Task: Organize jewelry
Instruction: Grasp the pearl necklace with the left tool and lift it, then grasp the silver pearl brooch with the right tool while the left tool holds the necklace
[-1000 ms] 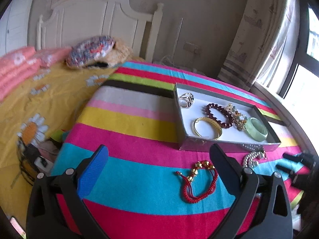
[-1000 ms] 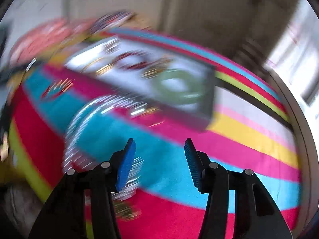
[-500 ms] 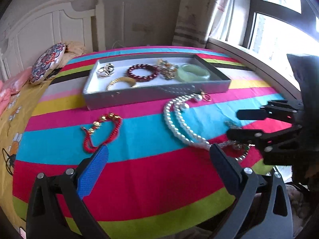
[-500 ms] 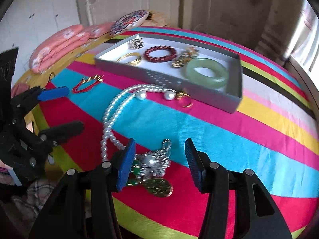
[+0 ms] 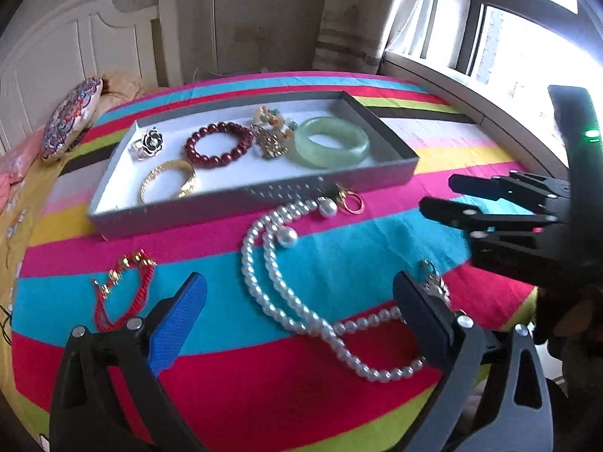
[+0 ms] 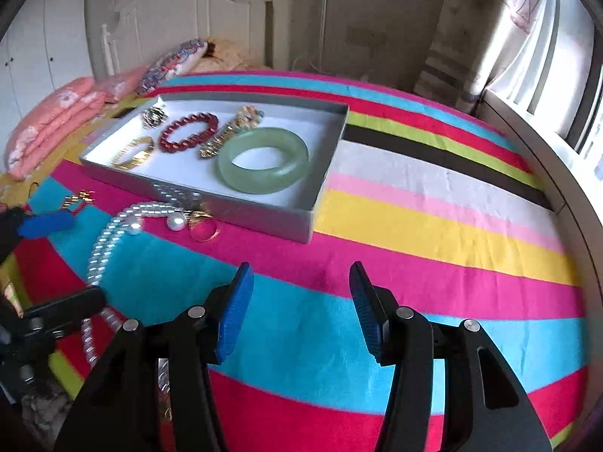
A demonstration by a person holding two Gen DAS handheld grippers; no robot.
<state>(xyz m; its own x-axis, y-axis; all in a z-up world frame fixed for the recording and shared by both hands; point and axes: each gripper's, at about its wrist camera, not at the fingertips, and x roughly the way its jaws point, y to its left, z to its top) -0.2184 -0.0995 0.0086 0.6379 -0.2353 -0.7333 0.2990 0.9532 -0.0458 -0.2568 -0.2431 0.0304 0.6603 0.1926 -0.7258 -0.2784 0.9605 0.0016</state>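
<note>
A grey tray on the striped cover holds a jade bangle, a dark red bead bracelet, a gold bangle, a flower ring and a gold trinket. In front of it lie a pearl necklace, a gold ring and a red cord bracelet. My left gripper is open above the pearls. My right gripper is open and empty over the cover.
A patterned cushion and pink folded bedding lie by the white headboard. A window sill runs along the right. The right gripper's body shows at the right of the left wrist view.
Both views swung from blur onto the tray and the loose jewelry. My left gripper came closer over the pearl necklace. My right gripper moved off the silver ornament, to the right.
</note>
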